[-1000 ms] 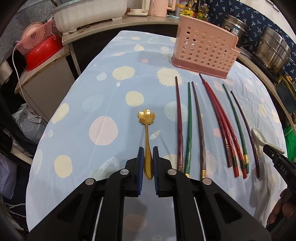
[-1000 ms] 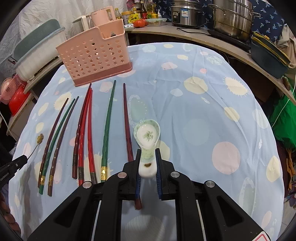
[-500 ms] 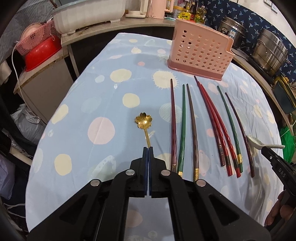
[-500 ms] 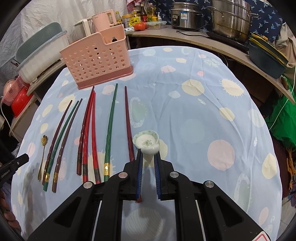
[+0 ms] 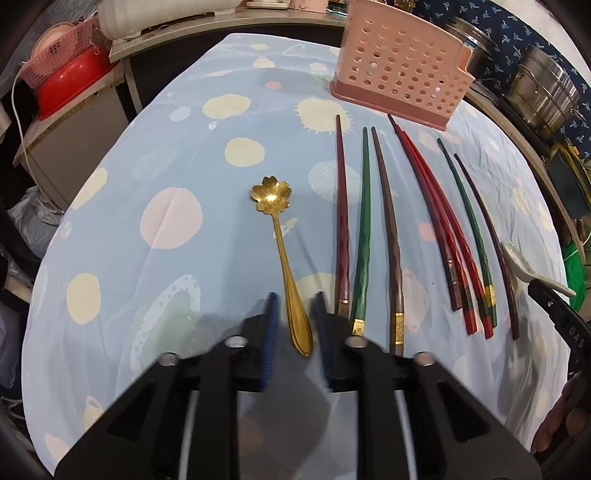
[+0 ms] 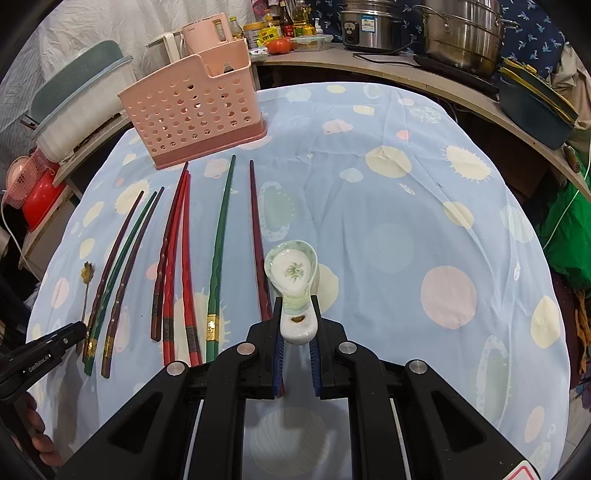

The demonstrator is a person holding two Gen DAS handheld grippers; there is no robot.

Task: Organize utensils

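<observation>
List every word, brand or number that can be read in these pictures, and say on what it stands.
"GenRobot.AI": on the left gripper, seen from the right wrist.
"DAS": on the right gripper, seen from the left wrist; the print runs on out of view.
Labels on the rice cooker, the tin and the bottles: too small to read.

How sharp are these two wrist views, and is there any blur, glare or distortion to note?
Left wrist view: the left gripper is motion-blurred as its jaws open around the gold flower-bowled spoon, whose bowl shows glare; fisheye bends the chopsticks. Right wrist view: sharp, the right gripper and white ceramic spoon crisp, edges vignetted.
</observation>
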